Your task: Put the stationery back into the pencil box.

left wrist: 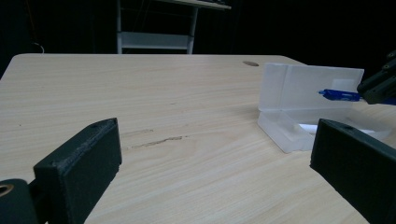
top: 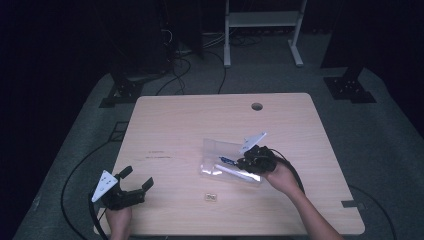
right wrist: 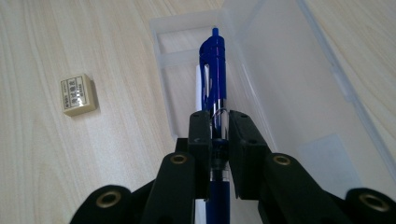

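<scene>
My right tool [right wrist: 215,135] is black with brass-coloured rivets, and the pen [right wrist: 213,74] in it is deep blue with a clear barrel. The case [right wrist: 280,79] is frosted, see-through white. The eraser [right wrist: 78,94] is cream with dark print. The counter [top: 200,120] is pale wood grain.

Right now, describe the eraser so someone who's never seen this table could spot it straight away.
Start at the wooden table and find the clear plastic pencil case lying open near its middle. On the person's side of that case, alone on bare wood, sits the eraser. It is a small cream block with printed lettering on top, unlike the long blue pen clamped in the right claw over the case.
</scene>
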The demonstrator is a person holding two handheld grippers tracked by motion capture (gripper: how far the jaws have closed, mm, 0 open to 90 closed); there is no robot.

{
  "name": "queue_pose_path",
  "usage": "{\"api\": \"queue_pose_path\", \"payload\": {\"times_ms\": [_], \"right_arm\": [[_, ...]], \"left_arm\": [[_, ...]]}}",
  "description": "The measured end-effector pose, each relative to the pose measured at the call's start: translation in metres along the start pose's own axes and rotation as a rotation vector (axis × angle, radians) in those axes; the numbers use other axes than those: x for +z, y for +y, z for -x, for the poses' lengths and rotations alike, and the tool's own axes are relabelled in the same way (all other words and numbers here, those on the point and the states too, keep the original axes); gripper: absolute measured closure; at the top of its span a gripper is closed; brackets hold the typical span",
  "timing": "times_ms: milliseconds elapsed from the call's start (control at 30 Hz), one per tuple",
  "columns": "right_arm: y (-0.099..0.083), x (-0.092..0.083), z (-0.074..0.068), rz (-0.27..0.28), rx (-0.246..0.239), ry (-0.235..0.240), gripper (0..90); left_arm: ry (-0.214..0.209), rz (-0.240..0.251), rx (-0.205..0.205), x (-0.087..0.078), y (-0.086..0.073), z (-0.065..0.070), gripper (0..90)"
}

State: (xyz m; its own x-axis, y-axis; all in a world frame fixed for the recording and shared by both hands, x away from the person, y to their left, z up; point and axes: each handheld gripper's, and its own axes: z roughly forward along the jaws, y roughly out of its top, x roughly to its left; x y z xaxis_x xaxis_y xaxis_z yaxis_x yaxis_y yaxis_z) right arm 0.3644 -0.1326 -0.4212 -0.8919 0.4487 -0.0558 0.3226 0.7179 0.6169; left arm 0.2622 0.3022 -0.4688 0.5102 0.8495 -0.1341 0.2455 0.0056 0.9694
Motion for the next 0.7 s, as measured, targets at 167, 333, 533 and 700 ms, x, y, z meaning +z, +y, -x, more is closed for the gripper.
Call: {"api": "queue_pose_path", "payload": {"times_ms": [167,333,533,700], "right_arm": [[0.001,0.005,0.0,-0.004,0.004,0.0,79.3],[0.002,0.008,0.001,0.004,0.007,-0.005,79.3],[0.003,0.013,0.003,-0.001,0.008,0.0,79.2],[0.003,0.017,0.003,-0.004,0.007,0.005,79.3]], "left_arm": [[0.0,0.004,-0.003,0.0,0.0,0.0,1.1],[-0.002,0.004,-0.002,0.0,0.0,0.0,1.1],[-0.002,0.005,-0.002,0.0,0.0,0.0,1.1],[-0.002,0.006,-0.002,0.0,0.0,0.0,1.1]]}}
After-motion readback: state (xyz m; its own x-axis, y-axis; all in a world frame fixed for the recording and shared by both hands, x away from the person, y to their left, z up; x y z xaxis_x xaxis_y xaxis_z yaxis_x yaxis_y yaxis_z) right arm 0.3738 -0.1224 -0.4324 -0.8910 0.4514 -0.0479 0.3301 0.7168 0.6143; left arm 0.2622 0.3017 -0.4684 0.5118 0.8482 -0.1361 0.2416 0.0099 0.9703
